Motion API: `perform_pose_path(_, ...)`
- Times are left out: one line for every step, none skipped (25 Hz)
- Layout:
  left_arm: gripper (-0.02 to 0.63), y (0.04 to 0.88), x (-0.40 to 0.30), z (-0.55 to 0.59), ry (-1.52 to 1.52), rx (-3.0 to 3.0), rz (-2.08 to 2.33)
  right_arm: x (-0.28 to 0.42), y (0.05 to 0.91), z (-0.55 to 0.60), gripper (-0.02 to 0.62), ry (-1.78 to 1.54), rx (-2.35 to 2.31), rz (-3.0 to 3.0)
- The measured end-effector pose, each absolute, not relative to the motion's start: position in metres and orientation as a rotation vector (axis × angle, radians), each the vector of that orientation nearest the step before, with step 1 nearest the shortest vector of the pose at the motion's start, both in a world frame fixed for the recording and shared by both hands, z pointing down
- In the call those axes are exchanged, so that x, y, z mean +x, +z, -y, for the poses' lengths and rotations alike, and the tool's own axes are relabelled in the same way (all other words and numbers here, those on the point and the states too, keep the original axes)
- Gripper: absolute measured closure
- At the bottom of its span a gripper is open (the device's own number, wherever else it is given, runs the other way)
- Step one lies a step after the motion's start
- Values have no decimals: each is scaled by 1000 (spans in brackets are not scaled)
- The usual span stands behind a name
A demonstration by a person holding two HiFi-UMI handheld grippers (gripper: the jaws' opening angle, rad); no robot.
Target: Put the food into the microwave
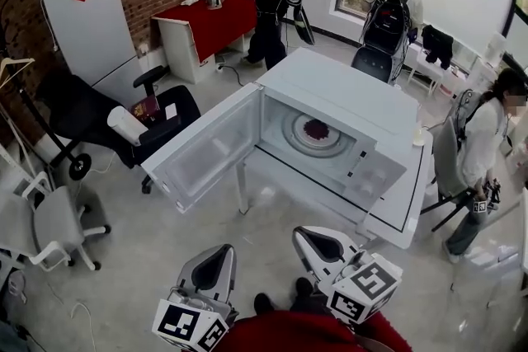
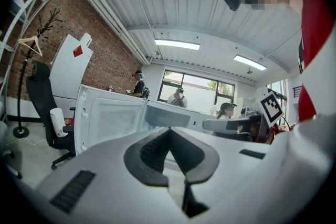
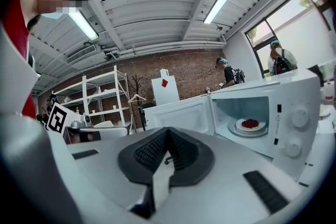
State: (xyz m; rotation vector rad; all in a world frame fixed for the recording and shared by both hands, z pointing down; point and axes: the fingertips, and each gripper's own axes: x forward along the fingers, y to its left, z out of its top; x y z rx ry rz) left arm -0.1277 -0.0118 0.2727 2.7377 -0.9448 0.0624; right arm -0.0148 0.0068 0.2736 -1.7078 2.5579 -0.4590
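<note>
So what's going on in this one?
A person holds a gripper in each hand in front of a white microwave on a table. Its door is swung wide open, and a plate of red food already sits on the turntable inside. The left gripper and right gripper are both shut and empty, held back from the microwave.

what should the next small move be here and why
Probably bring the left gripper up to the outer face of the open door and start pushing it shut. The plate of food already sits inside the microwave, and the left gripper and right gripper are both shut and empty.
</note>
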Motion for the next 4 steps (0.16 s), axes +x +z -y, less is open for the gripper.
perform_pose_path(597, 273, -127, 12, 60, 2735, 941, -15, 274, -7, 583, -458, -1712, -2559)
perform_pose_path(597, 273, -127, 12, 54, 2731, 937, -16, 273, -6, 583, -457, -1714, -2562)
perform_pose_path(597, 273, -127, 12, 48, 2725, 933, -16, 273, -6, 583, -456, -1715, -2566)
perform_pose_path(597, 274, -127, 12, 42, 2718, 929, -17, 273, -6, 583, -454, -1716, -2570)
